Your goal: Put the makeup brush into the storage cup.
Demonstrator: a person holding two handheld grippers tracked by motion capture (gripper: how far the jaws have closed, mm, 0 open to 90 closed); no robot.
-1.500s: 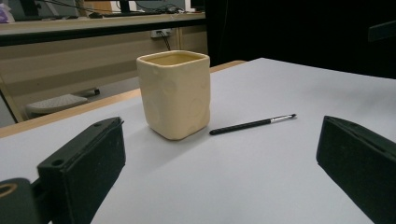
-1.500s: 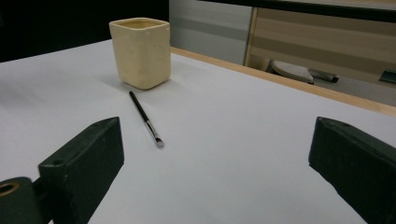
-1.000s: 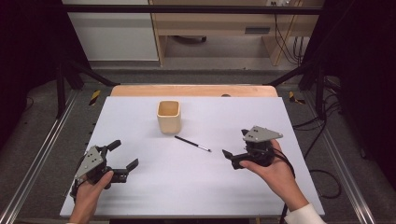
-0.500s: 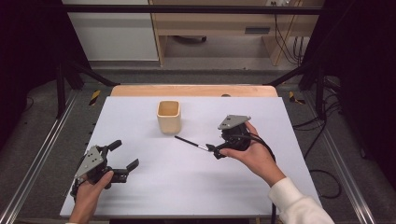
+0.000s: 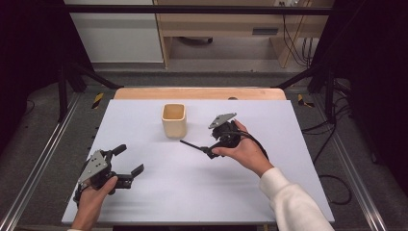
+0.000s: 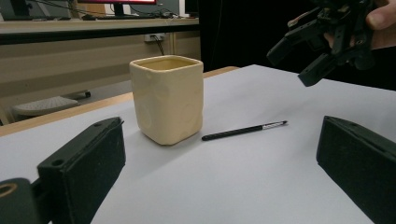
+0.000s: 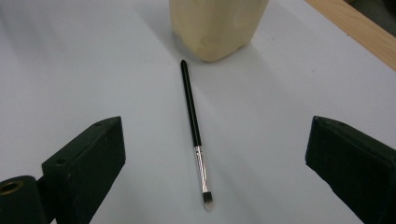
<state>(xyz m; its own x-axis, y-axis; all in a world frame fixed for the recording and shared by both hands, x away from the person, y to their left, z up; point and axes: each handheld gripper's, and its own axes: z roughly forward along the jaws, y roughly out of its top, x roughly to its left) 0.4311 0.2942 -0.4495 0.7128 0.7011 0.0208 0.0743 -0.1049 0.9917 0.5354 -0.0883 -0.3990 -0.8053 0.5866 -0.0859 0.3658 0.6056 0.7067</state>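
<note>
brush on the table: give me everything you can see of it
The brush is thin, with a long black handle, a silvery ferrule and a small dark bristle tip that looks pale at its end. It lies flat on the white table, handle end toward the cream cup but apart from it. The right gripper hangs over its bristle end with jaws wide open on either side; nothing touches the brush but the table.
</note>
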